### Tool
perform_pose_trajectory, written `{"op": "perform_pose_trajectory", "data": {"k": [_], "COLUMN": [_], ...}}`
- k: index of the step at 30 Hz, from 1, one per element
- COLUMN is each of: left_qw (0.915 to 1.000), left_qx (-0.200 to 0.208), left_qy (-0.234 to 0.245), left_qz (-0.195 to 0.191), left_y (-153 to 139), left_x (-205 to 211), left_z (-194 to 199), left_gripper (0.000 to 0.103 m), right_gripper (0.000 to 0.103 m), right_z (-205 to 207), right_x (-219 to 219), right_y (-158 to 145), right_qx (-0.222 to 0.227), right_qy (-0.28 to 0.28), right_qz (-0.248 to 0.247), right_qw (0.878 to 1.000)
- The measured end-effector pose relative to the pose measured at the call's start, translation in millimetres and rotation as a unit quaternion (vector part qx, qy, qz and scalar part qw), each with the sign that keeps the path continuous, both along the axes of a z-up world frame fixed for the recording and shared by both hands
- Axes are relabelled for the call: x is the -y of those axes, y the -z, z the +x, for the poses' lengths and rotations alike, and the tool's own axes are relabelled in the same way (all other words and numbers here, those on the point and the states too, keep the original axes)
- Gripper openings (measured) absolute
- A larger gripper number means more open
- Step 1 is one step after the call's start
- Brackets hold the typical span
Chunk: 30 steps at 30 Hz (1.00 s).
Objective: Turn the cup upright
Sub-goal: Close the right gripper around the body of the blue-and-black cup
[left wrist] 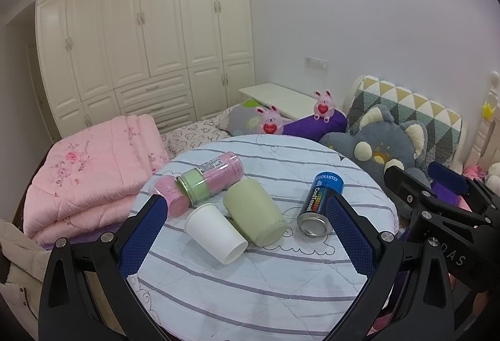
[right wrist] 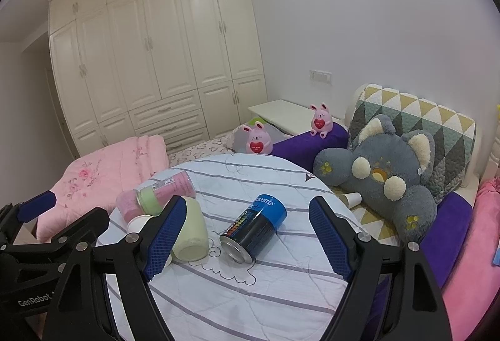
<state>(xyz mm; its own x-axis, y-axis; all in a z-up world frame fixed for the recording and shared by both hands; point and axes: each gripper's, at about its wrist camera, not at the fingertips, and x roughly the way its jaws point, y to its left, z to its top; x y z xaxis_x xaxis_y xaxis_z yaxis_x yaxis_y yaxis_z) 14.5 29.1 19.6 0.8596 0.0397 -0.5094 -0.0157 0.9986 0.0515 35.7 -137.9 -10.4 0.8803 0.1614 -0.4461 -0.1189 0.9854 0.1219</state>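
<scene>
Left wrist view is showing the white paper cup (left wrist: 215, 231) lying on its side near the middle of the round striped table (left wrist: 250, 294), its open mouth pointing toward the camera and to the right. Touching its right flank, the pale green cup (left wrist: 254, 213) is also lying tipped over, rim toward the camera. Just behind both, a clear tube of pink and green towels (left wrist: 203, 181) is resting on its side, a barcode label showing on it, though the print is too small to read. To the right, apart from the cups, a blue and black can (left wrist: 320, 203) is lying with its metal base toward the camera; "CoolTowel" and "cooltime" are reading along its side and cap.

The left gripper (left wrist: 247, 236) is hovering above the table with its blue-padded tongs spread wide, holding nothing, framing the cups and can. In the right wrist view the right gripper (right wrist: 247, 234) is likewise gaping wide and empty, the can (right wrist: 254, 230) lying between its fingers and the green cup (right wrist: 192, 234) partly hidden behind the left pad. "GenRobot" is showing on the left gripper's body at that view's lower left edge.

Behind the table, a grey plush toy (right wrist: 381, 172), two pink bunny toys (right wrist: 257, 139) and a folded pink quilt (left wrist: 90, 172) are sitting on the bed.
</scene>
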Motion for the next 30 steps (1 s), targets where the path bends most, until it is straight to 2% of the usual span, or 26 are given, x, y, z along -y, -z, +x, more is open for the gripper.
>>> {"op": "perform_pose_trajectory", "data": {"k": [16,30], "left_qw": [0.9998,0.9976], "left_qx": [-0.021,-0.063], "left_qy": [-0.003,-0.020], "left_qz": [-0.006,-0.021], "left_y": [11.5,36.2], "left_x": [-0.9,-15.6], "left_z": [23.2,60.3], "left_gripper": [0.103,0.103], "right_gripper": [0.082,0.082], "right_z": [16.1,48.9], "right_x": [0.2,-3.3], "right_y": [8.0,30.0], "right_qx": [-0.019,-0.058], "right_qy": [0.002,0.006], "right_qz": [0.001,-0.001], "right_qw": [1.000,0.998]}}
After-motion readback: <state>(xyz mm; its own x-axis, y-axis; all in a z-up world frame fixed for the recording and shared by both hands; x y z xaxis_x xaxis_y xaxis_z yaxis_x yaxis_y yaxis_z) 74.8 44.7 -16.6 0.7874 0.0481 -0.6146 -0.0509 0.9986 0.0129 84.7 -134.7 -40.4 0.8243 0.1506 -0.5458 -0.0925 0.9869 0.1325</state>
